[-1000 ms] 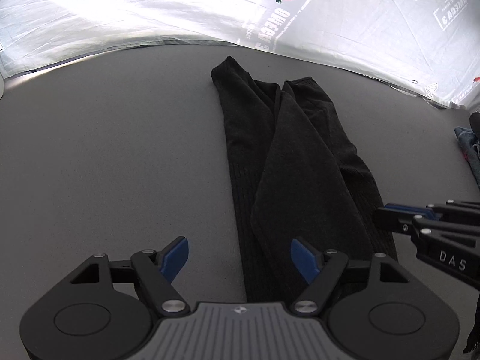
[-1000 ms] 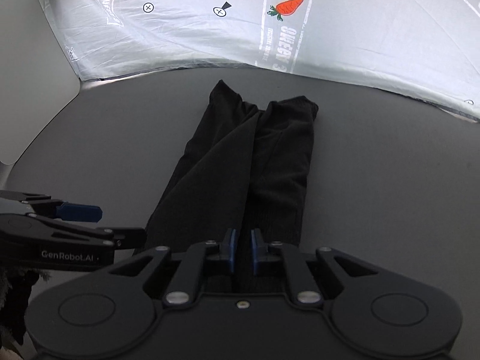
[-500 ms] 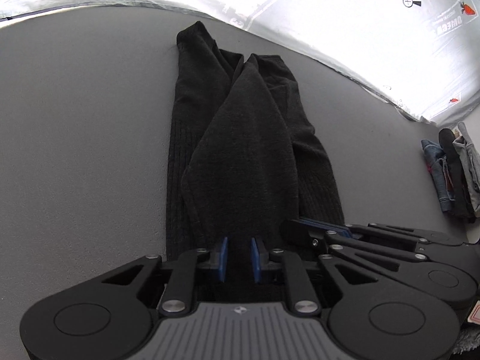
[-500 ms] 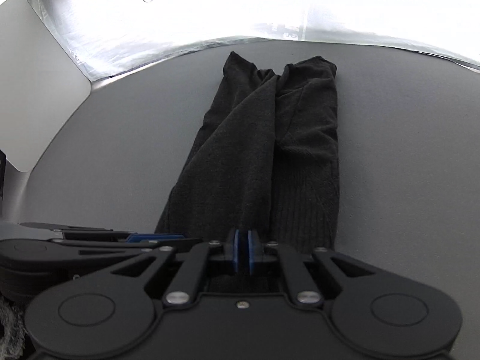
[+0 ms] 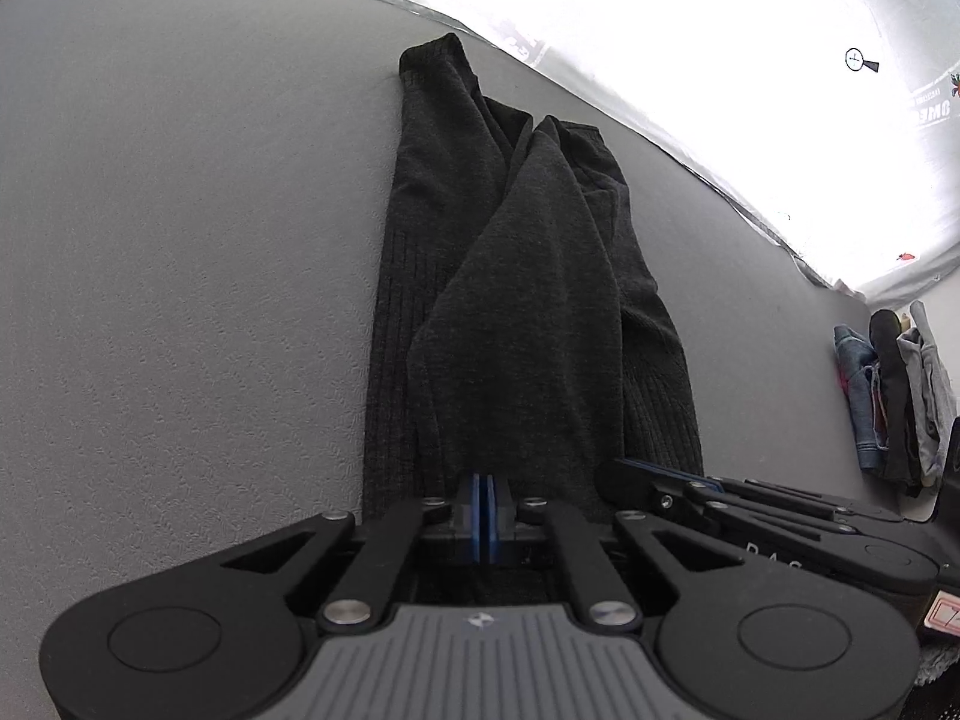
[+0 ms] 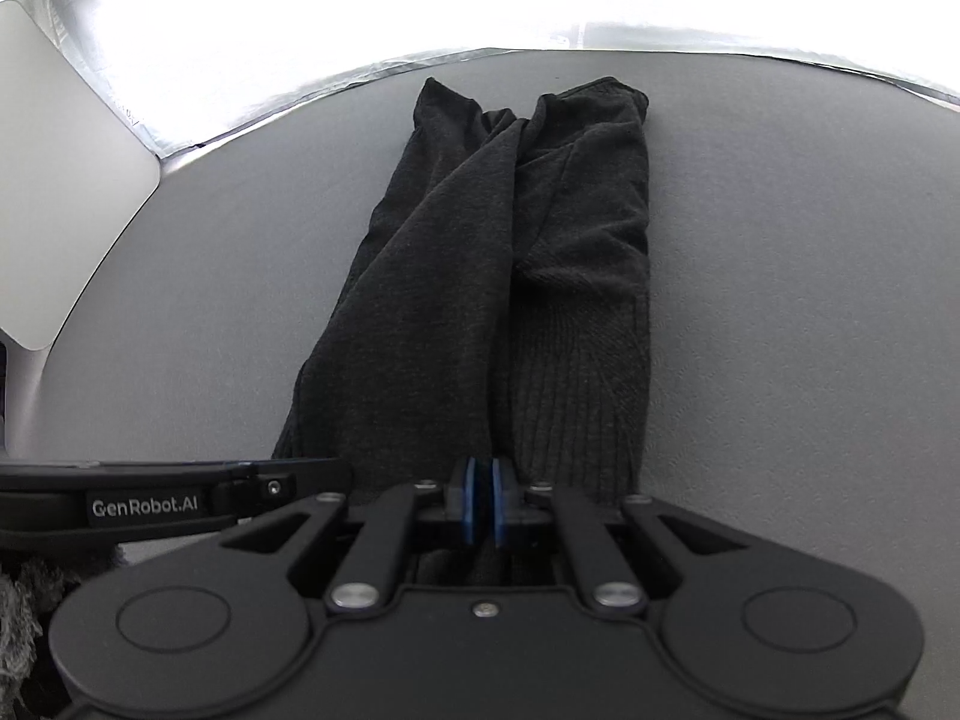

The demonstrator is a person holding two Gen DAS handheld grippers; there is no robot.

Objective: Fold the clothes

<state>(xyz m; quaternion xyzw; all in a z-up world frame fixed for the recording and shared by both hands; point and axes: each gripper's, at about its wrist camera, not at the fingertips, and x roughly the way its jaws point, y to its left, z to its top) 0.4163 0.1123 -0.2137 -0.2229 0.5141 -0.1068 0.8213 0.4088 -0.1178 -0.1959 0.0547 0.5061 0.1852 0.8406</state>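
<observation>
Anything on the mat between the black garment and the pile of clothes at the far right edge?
Nothing: in the left wrist view, bare grey mat separates the black garment from the pile of clothes.

The left gripper [image 5: 483, 489] is held low and level, pointed forward, with its blue-padded fingers [image 5: 476, 516] pressed together so that almost no gap is left between them; dark cloth is pinched at their tips. The right gripper [image 6: 480, 477] is held in the same low, forward pose, its fingers [image 6: 468, 504] likewise brought together on dark cloth. The two grippers are set side by side and close: the right one is seen just to the right in the left wrist view, and the left one is seen at the lower left in the right wrist view.
</observation>
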